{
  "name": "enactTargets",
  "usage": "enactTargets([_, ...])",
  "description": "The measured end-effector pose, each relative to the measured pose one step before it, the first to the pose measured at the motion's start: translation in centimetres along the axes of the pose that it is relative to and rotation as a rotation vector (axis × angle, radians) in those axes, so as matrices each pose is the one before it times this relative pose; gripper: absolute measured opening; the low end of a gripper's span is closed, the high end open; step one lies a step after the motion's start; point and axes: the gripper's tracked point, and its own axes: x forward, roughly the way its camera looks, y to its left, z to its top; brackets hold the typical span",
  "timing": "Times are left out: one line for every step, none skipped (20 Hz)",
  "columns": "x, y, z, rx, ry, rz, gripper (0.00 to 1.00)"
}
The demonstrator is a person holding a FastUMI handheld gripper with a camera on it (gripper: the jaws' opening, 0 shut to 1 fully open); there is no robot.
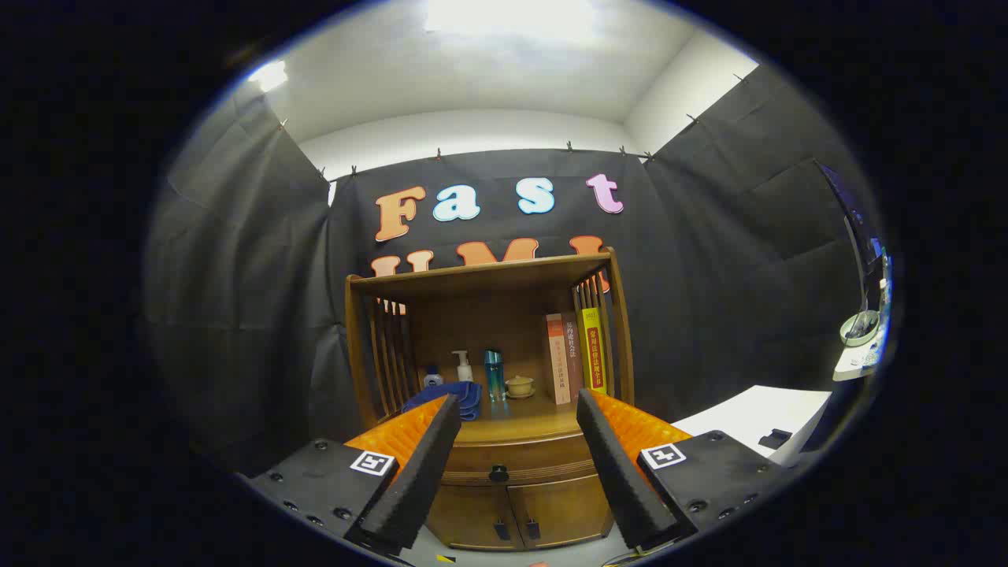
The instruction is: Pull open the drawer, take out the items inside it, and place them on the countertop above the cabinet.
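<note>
The tongs [520,409] are spread wide, with nothing between them; each finger has a black foam pad on its inner face, an orange ribbed back, and a black block behind it carrying a small square black-and-white marker. They hang in the air in front of a wooden cabinet [488,370], well apart from it.

Seen through the gap between the fingers is the drawer [516,457], shut, with a small dark knob [498,472] at its middle. Below the drawer are two small doors [516,516], each with a dark handle near the centre seam.

Just above the drawer is the tabletop [520,421] of the cabinet, a wooden shelf under a flat roof with slatted sides. On it, from the left finger's side across: a blue cloth [449,396] lying folded at the front, a small bottle with a blue cap [432,377] behind it, a white pump bottle [464,367], a tall teal bottle [494,375], and a small pale lidded cup on a saucer [520,387]. Further along stand two upright books, one with an orange and brown spine [561,358] and one with a yellow spine [593,350]; both spines carry printed characters, too small to read.

Beyond the right finger lies a white surface [760,417] with a small dark object [776,438] on it. Black cloth walls the booth behind and to both sides
</note>
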Motion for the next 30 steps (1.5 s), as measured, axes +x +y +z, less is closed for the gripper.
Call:
enactTargets([-0.072, -0.122, 0.047, -0.00711, 0.00112, -0.00670, 0.98])
enactTargets([-0.057, -0.358, 0.196, -0.00144, -0.00366, -0.01135, 0.98])
enactTargets([0.050, -0.098, 0.153, 0.00431, -0.00347, -0.00491, 0.98])
enactTargets([0.060, 0.333, -0.119, 0.00435, 0.00331, 0.00295, 0.98])
enactTargets([0.005, 0.268, -0.224, 0.00147, 0.00579, 0.00583, 0.98])
enactTargets([0.042, 0.135, -0.134, -0.00195, 0.00574, 0.00250, 0.98])
enactTargets([0.023, 0.012, -0.215, -0.00186, 0.00527, 0.00007, 0.98])
enactTargets([0.025, 0.119, -0.284, -0.00034, 0.00424, 0.00375, 0.98])
enactTargets([0.044, 0.292, -0.071, 0.00075, 0.00287, 0.00456, 0.98])
enactTargets([0.135, 0.193, 0.051, 0.00096, 0.00143, 0.00459, 0.98])
enactTargets([0.076, 0.045, 0.040, 0.00074, -0.00088, 0.00130, 0.98])
enactTargets([-0.032, -0.149, 0.074, 0.00196, -0.00120, -0.00528, 0.98])
enactTargets([0.042, -0.157, 0.034, 0.00345, 0.00014, -0.00508, 0.98])
enactTargets([-0.060, 0.031, 0.116, 0.00397, -0.00108, -0.00007, 0.98])
enactTargets([0.009, 0.015, 0.075, 0.00235, -0.00087, 0.00005, 0.98])
enactTargets([-0.063, -0.036, -0.011, 0.00026, -0.00025, -0.00148, 0.98])
enactTargets([0.047, -0.057, 0.060, -0.00454, -0.00044, -0.00225, 0.98])
enactTargets([0.022, -0.358, 0.259, -0.00484, -0.00122, -0.00996, 0.98])
enactTargets([-0.028, -0.365, -0.068, 0.00010, 0.00140, -0.00846, 0.98])
enactTargets([-0.023, 0.118, 0.006, 0.00213, -0.00109, 0.00470, 0.98])
enactTargets([0.034, -0.042, 0.049, 0.00194, -0.00167, -0.00173, 0.98])
enactTargets([0.127, -0.318, 0.053, 0.00310, -0.00229, -0.00952, 0.98])
enactTargets([0.194, -0.131, -0.161, 0.00356, 0.00313, -0.00560, 0.98])
enactTargets([0.090, 0.104, -0.329, 0.00290, 0.00883, -0.00049, 0.98])
enactTargets([0.038, 0.181, -0.262, 0.00268, 0.00656, 0.00258, 0.98])
enactTargets([-0.115, 0.353, 0.002, -0.00017, 0.00161, 0.00393, 0.98])
enactTargets([0.065, 0.265, 0.026, -0.00415, 0.00071, 0.00320, 0.98])
enactTargets([-0.107, 0.200, 0.022, -0.00585, 0.00170, 0.00403, 0.98])
enactTargets([0.006, 0.345, 0.067, -0.00559, -0.00316, 0.00524, 0.98])
enactTargets([0.008, 0.306, 0.034, -0.00595, -0.00161, 0.00466, 0.98])
